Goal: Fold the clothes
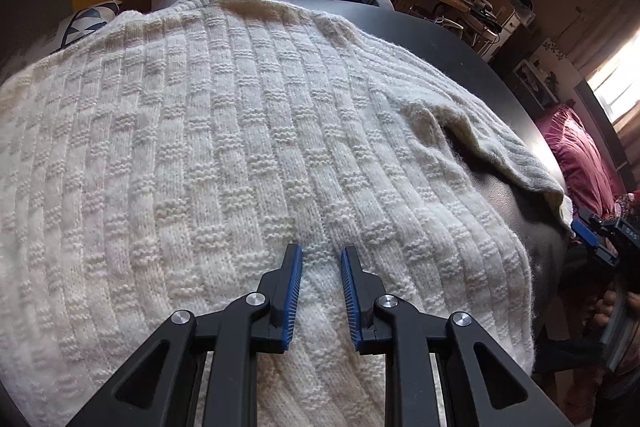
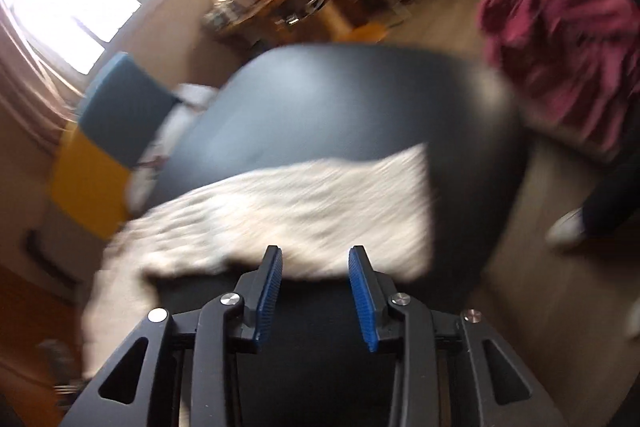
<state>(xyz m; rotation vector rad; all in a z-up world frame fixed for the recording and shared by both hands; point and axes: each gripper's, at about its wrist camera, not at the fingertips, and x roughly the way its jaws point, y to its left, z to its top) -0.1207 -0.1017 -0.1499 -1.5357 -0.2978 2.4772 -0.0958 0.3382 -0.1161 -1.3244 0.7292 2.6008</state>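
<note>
Lying spread across the dark round worktop [image 1: 460,39], the cream basket-weave knitted garment [image 1: 240,131] fills nearly the whole left wrist view, its ribs running away from the camera toward the far rim. The left claw [image 1: 321,254] sits low over the near part of the knit, its blue-padded fingers [image 1: 294,267] a narrow gap apart with a strip of the fabric showing between them; whether the pads actually nip that strip or merely rest on it I cannot tell from this angle.

The right claw [image 2: 316,255] appears in its own badly blurred view with its jaws spread and nothing between them. It hangs above bare dark worktop, and the near edge of the garment lies just ahead of its fingertips. In the left view the same claw shows small at the right border, off the right-hand edge of the knit, where a flap [image 1: 500,147] has been turned over and sits rumpled.

So the garment lies forward and to the left of the right claw. That claw is the nearer one to the loose folded flap, and any next grasp there would, I judge, fall to it.

A magenta cloth [image 2: 560,27] lies beyond the worktop.
</note>
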